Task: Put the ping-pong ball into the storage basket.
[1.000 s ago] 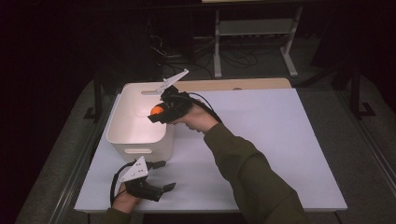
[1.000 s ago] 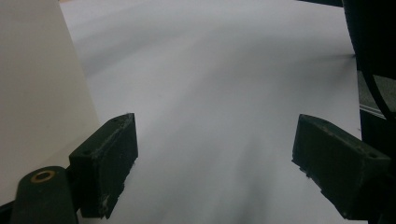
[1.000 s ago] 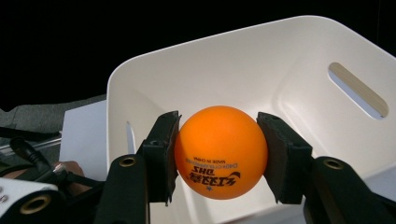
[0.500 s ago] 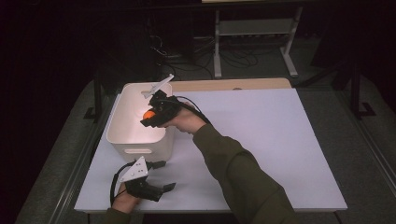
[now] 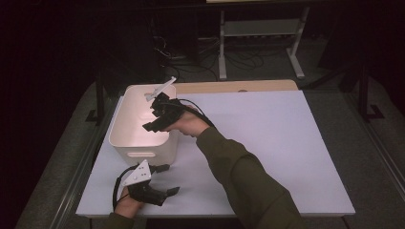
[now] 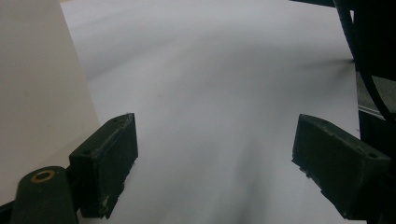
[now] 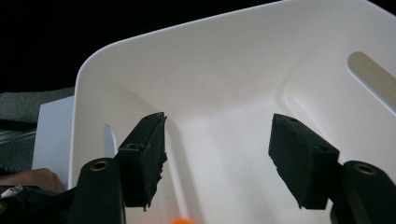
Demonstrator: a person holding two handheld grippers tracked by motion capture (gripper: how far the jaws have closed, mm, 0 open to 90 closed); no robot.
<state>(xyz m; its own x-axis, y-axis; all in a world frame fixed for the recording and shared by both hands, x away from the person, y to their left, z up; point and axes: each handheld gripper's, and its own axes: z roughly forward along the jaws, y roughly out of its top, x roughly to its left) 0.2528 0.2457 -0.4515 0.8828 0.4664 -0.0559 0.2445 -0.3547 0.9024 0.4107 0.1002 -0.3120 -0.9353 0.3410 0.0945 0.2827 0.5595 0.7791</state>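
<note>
The orange ball [image 7: 181, 220] has left the right gripper [image 5: 155, 119], whose jaws now stand apart over the white bin [image 5: 125, 138]; it lies inside, just below them. The left gripper [image 5: 165, 179] rests spread on the worktop [image 5: 286, 143], near the bin's near wall.

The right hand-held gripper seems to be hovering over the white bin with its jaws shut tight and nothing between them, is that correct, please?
Not quite: the jaws are open, not shut. The right gripper view shows the right hand-held gripper with a wide gap between its jaws and nothing between them. The rest holds: in the high view it hovers over the white bin.
</note>
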